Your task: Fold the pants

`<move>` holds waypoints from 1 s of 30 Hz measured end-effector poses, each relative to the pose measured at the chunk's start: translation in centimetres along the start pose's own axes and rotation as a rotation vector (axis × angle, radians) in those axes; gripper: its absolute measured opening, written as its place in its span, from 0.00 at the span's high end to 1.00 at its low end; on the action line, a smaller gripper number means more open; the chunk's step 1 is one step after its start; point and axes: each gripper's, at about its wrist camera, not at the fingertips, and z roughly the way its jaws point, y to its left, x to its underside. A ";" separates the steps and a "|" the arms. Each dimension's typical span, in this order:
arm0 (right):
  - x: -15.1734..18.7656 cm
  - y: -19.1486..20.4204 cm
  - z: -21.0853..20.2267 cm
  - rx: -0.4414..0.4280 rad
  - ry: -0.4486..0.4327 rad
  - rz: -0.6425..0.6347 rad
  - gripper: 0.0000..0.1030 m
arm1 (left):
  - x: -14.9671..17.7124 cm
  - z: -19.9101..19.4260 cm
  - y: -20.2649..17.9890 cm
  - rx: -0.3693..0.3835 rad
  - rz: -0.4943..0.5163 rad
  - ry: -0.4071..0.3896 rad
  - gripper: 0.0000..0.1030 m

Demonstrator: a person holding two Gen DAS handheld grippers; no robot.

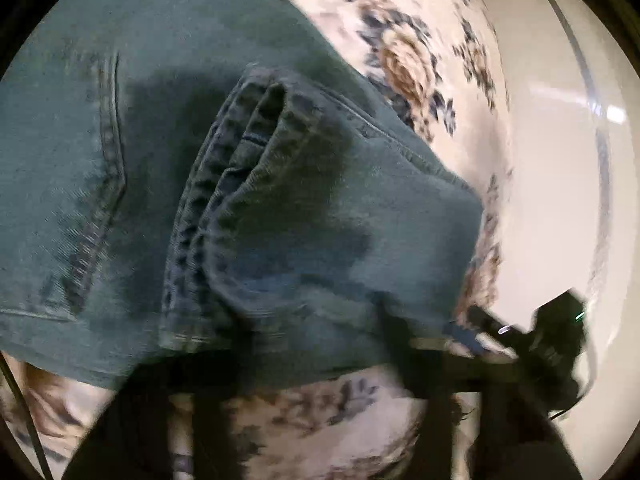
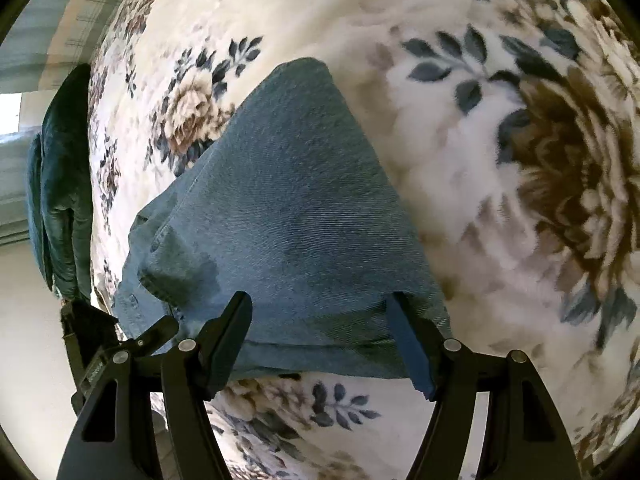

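Left wrist view: looks steeply down from very close over the folded blue denim pants (image 1: 248,168), with the cream floral-print fleece blanket (image 1: 420,40) at the upper right and below. Right wrist view: also tilted steeply down and close, it faces across a corner of the same pants (image 2: 288,208) toward the blanket (image 2: 500,168). Both views share the pants and blanket; the left view also catches the black right gripper (image 1: 532,344) at lower right.

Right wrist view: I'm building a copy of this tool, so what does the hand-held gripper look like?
The right hand-held gripper is matte black, with two pairs of slotted, triangular arms joined by round silver pins. Its fingers are flat black bars; one carries a blue pad. No cable, sleeve or readable marking shows.
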 end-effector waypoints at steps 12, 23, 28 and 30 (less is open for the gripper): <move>1.6 -2.4 -0.4 0.051 0.019 0.014 0.30 | 3.4 -0.6 3.7 -0.100 -0.009 0.029 0.85; 1.8 -2.4 1.8 0.250 0.003 -0.087 0.27 | 3.4 -0.2 2.9 -0.169 0.074 0.051 0.82; 1.7 -3.8 2.4 0.239 0.024 -0.043 0.26 | 4.3 -0.4 2.1 -0.182 0.144 0.127 0.81; 2.2 -3.3 2.0 0.264 0.027 -0.076 0.26 | 4.6 -0.7 1.8 -0.165 0.146 0.170 0.81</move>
